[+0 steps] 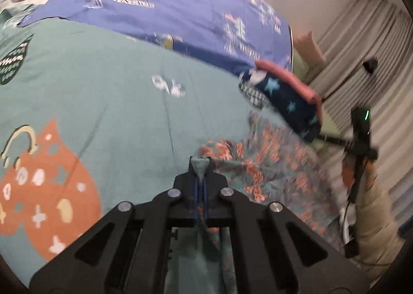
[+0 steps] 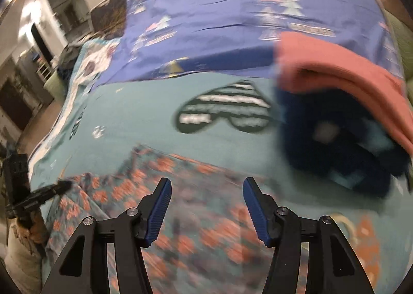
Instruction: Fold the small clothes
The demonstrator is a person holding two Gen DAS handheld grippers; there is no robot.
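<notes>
Teal bedspread (image 1: 116, 82) — floral garment (image 1: 271, 165) in left gripper (image 1: 200, 165)

My left gripper (image 1: 200, 165) was matt black plastic with bright metal rivet heads, its ribbed blue pads pinching thin, soft patterned cloth (image 1: 271, 165). My right gripper (image 2: 206, 190) showed the same matt black plastic, blue ridged pads and metal pins. Under that cloth lay a teal bedspread (image 1: 116, 82), smooth matt woven fabric. Beyond the bedspread a purple sheet (image 2: 232, 23) looked thin and creased. Beside it, the folded pink garment (image 2: 335, 69) seemed fleecy, stacked on dark navy cloth (image 1: 289, 105).
</notes>
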